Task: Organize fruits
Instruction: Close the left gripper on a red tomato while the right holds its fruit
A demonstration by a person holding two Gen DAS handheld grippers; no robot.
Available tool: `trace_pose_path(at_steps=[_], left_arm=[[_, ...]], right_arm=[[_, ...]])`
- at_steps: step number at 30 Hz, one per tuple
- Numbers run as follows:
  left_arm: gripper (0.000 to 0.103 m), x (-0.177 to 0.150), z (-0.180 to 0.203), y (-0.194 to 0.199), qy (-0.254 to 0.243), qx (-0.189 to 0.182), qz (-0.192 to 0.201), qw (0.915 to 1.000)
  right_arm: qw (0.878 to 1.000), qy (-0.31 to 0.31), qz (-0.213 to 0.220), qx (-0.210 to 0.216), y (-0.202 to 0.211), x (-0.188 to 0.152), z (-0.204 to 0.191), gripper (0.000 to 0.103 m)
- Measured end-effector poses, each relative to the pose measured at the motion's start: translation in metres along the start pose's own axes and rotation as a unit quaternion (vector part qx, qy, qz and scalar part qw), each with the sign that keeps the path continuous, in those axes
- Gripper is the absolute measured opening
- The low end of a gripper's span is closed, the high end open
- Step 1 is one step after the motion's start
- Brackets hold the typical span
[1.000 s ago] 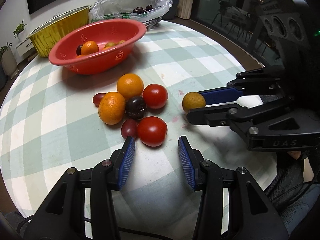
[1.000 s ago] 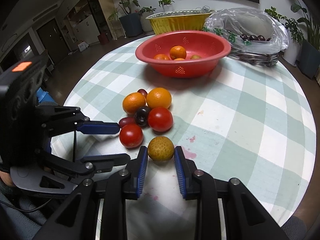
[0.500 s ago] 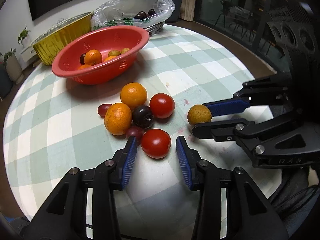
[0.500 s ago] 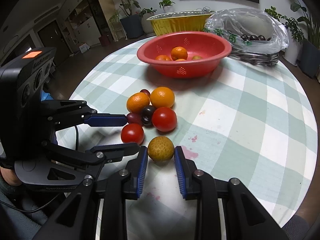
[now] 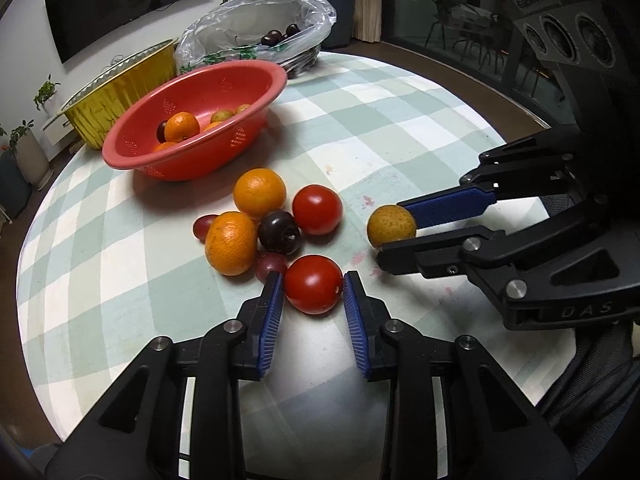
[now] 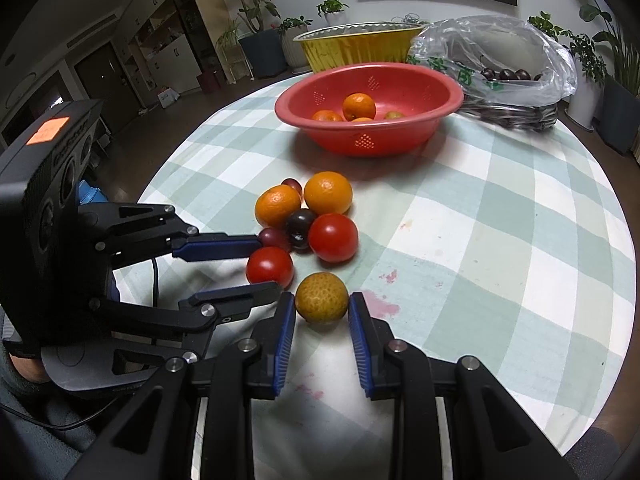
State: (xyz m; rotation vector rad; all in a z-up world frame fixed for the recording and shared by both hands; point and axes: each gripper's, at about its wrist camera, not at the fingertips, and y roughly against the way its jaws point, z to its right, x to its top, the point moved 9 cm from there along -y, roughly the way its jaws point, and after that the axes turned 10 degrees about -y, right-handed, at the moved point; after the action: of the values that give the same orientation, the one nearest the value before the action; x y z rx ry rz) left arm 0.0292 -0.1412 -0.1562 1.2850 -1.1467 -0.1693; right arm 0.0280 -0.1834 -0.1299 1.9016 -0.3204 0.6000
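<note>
On the checked tablecloth (image 5: 400,128), at six o'clock of the loose fruit pile, the left gripper (image 5: 313,286) has just been closing its jaws around a red tomato (image 5: 313,284), pads at its sides. At three o'clock of the pile, the right gripper (image 6: 322,305) pinches a yellow speckled fruit (image 6: 321,297). The red bowl (image 5: 224,80) holding oranges sits at eleven o'clock beyond the pile.

Wall television (image 5: 120,4), potted plants (image 6: 248,8), checked tablecloth (image 6: 500,220)

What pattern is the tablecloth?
Pale green and white checks on the tablecloth, with pink stains; clearest in the right wrist view.
</note>
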Motion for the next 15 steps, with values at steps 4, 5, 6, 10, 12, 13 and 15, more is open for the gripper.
trace_pose_path(at_steps=[4,5,6,10,12,13,15], left_arm=[[0.028,-0.003,-0.001,0.002,0.012,-0.012,0.003,0.9999],[0.028,-0.004,-0.001,0.003,0.014,-0.018,0.005,0.9997],[0.028,-0.004,0.000,0.005,0.016,-0.022,0.006,0.9996],[0.028,-0.009,0.001,0.012,0.024,-0.035,0.010,0.9991],[0.028,-0.012,0.000,0.016,0.030,-0.039,0.012,0.9987],[0.028,-0.013,-0.001,0.018,0.032,-0.040,0.013,0.9986],[0.028,-0.015,-0.003,0.022,0.037,-0.042,0.016,0.9983]], right_arm=[[1.000,-0.002,0.001,-0.001,0.001,0.001,0.000,0.030],[1.000,-0.003,0.002,-0.002,0.001,0.001,0.000,0.030],[1.000,-0.004,0.002,-0.003,0.001,0.001,0.001,0.030],[1.000,-0.003,0.003,-0.003,0.003,0.002,0.000,0.030],[1.000,-0.003,0.003,-0.003,0.004,0.003,-0.001,0.030],[1.000,-0.002,0.003,-0.003,0.004,0.003,-0.001,0.030],[1.000,-0.002,0.003,-0.003,0.004,0.003,-0.001,0.030]])
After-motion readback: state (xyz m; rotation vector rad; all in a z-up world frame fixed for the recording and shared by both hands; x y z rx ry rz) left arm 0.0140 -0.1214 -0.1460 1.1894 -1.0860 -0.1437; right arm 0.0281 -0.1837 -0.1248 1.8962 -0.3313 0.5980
